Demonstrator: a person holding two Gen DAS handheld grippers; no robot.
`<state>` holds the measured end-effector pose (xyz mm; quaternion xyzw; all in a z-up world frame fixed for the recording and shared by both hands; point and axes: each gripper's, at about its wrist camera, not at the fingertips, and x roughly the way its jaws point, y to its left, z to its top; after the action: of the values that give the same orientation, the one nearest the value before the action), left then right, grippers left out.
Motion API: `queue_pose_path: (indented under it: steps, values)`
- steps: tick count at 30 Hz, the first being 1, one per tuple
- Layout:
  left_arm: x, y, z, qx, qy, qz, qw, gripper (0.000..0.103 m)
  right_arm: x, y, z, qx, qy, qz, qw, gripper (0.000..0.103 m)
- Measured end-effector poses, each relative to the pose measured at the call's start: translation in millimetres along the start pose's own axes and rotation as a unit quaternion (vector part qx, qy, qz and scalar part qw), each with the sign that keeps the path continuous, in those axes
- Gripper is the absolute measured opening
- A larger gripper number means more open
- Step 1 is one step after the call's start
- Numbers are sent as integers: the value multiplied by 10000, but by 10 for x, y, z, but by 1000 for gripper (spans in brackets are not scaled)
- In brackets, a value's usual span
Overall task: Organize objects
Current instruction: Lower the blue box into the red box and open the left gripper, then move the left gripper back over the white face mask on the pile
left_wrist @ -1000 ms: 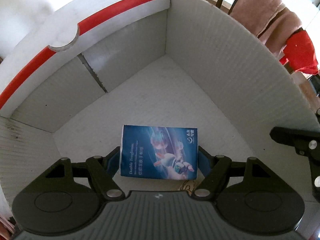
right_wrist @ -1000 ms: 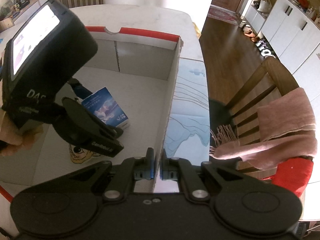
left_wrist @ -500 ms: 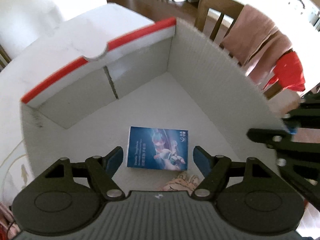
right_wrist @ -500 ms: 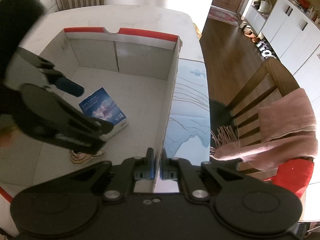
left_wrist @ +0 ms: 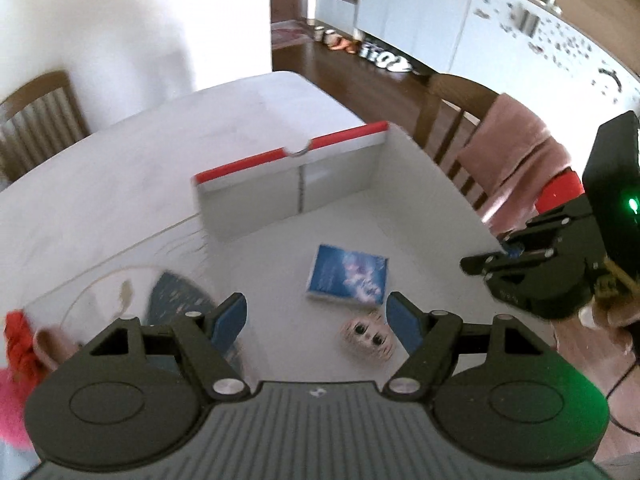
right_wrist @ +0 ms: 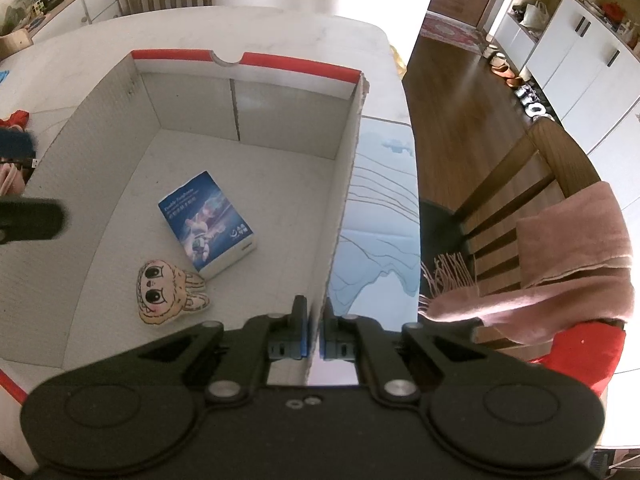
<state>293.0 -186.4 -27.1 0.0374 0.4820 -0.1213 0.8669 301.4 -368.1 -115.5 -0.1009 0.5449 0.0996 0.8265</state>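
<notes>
The left gripper (left_wrist: 316,316) has lifted away, jaws wide and empty; the right gripper (right_wrist: 314,334) pinches the white box's wall (right_wrist: 340,208). The blue booklet (right_wrist: 208,226) lies flat inside.

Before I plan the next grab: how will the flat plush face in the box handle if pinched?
The plush face looks soft and thin, so it will probably flop. It likely weighs little. Lying flat on the box floor beside the blue packet, its edge may be hard to catch.
</notes>
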Motion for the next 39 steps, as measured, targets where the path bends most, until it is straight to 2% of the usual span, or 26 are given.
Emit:
queue_pose_path:
  steps: [5,8,14,19,24,30,36,39]
  values:
    - [-159,190,-273,-253,-130,127,9995,77,-4,-2,10,63,36,-23,10000,4]
    - [-278,361,-453,-511,-171,48,9985,81,-2,15,15,49,60,-65,9999,4]
    - [-409,670,-788,-780,-107,163,9968,82,5,9,25,100,105,-93,9999,4]
    - [-453,974,-1069,-1043,-84,317,9940,97,5,24,31,97,128,-128,9998,4]
    - [-474,1305,-1325,-1384,-112,479,9892,103,3,42,30,112,140,-157,9997,5]
    - [-464,1732,-1522,-1617,-14,851,9832,103,-13,69,30,116,155,-201,9996,5]
    - [-326,2052,-1675,-1750,213,778,9813,103,-12,87,31,78,171,-255,9995,5]
    - [-250,2125,-1721,-1675,307,871,9815,102,-8,85,31,74,179,-269,9994,6]
